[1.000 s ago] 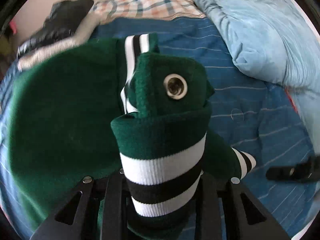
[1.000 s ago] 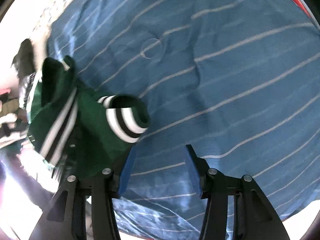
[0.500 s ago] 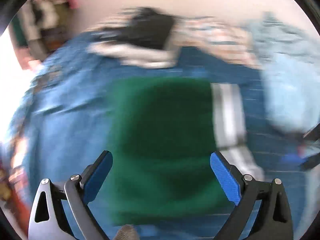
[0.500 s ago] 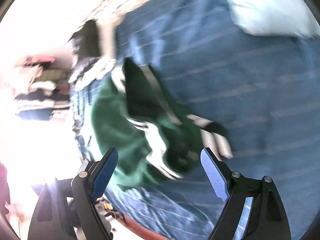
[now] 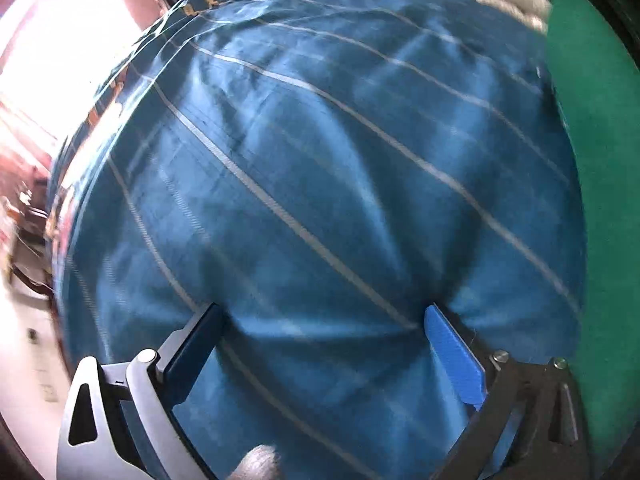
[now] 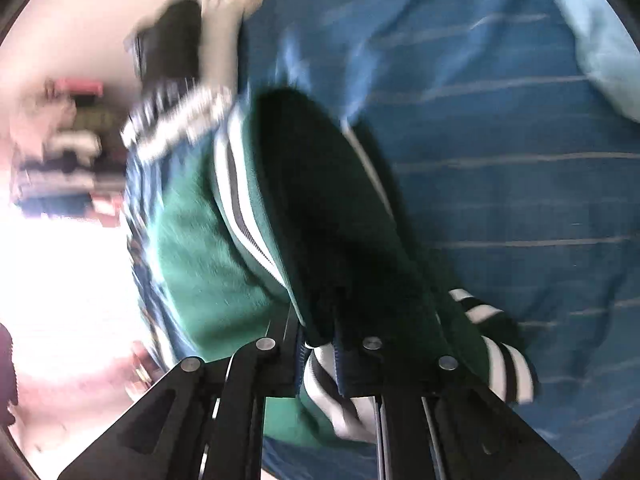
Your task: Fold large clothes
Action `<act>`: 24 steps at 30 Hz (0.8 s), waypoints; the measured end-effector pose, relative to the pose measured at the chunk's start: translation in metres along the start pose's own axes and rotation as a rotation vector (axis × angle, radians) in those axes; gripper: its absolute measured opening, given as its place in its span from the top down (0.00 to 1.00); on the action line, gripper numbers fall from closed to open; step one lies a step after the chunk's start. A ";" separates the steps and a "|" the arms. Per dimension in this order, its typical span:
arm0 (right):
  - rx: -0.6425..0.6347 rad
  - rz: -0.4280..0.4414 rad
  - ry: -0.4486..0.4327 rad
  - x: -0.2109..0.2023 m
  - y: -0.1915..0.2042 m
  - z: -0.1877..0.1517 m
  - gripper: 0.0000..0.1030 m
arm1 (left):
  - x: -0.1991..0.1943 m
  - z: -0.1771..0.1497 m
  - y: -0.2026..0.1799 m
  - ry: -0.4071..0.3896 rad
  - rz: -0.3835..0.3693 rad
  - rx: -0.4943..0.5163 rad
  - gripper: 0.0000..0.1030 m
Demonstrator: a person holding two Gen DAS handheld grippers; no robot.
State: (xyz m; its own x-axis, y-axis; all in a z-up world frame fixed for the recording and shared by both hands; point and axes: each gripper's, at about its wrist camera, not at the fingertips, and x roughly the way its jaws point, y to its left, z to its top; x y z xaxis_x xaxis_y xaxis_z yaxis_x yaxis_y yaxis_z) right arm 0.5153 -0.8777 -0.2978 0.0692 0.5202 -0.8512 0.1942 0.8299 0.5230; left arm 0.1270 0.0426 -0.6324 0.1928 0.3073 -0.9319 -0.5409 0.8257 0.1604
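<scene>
- Right gripper point(image 6: 336, 356): fingers closed on the jacket point(image 6: 320, 208), pinching a striped rib edge right at the tips. Which part of the garment this is I cannot tell; the view is blurred.
- The jacket rises ahead of the right fingers as a dark green fold, a white-and-black stripe point(image 6: 236, 200) running along its left side. A striped cuff point(image 6: 500, 356) hangs just right of the fingers. Grip on the rib looks chosen for a firm edge to carry the fold.
- Bed sheet point(image 6: 500, 160), blue with thin pale lines, lies beyond and right of the jacket. A pale blue duvet point(image 6: 600, 40) sits far ahead at the right.
- Left gripper point(image 5: 324, 320): fingers spread wide, holding nothing. Between them only sheet point(image 5: 320, 160); the tips seem to press into it, since creases radiate from the pads.
- In the left view the jacket point(image 5: 592, 160) shows only as a green band well right of the right finger.
- Judgement: mid-fold. The right side carries the cloth; the free left hand probably needs to find an edge next.
- Risk: thick fleece slipping from a tip pinch.
</scene>
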 end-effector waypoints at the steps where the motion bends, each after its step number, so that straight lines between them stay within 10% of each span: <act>1: 0.012 -0.029 0.007 0.003 -0.005 0.005 0.89 | 0.000 -0.001 0.000 -0.017 -0.008 -0.008 0.00; 5: 0.062 -0.029 0.142 0.055 -0.025 0.020 0.86 | -0.001 -0.001 0.003 -0.047 -0.046 -0.074 0.00; 10: 0.053 0.055 0.149 0.038 -0.018 -0.002 0.55 | -0.016 0.016 -0.004 0.054 -0.037 -0.045 0.00; 17: 0.000 0.011 0.209 0.040 -0.033 -0.065 0.43 | -0.098 0.029 -0.020 -0.088 -0.057 -0.056 0.00; 19: 0.009 0.050 0.202 0.047 -0.038 -0.077 0.54 | -0.113 0.030 -0.032 -0.117 -0.049 -0.036 0.00; 20: 0.001 0.040 0.187 0.046 -0.037 -0.082 0.92 | -0.122 0.031 -0.039 -0.130 -0.049 -0.025 0.00; 24: 0.071 -0.026 -0.005 -0.006 -0.039 -0.104 0.93 | -0.138 0.055 -0.048 -0.160 -0.083 0.000 0.00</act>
State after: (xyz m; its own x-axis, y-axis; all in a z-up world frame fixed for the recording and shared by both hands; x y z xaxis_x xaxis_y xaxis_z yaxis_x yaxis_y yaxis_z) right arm 0.4055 -0.8917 -0.3087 0.0677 0.4978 -0.8646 0.2644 0.8267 0.4967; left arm 0.1713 -0.0134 -0.4941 0.3641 0.3098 -0.8783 -0.5179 0.8512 0.0855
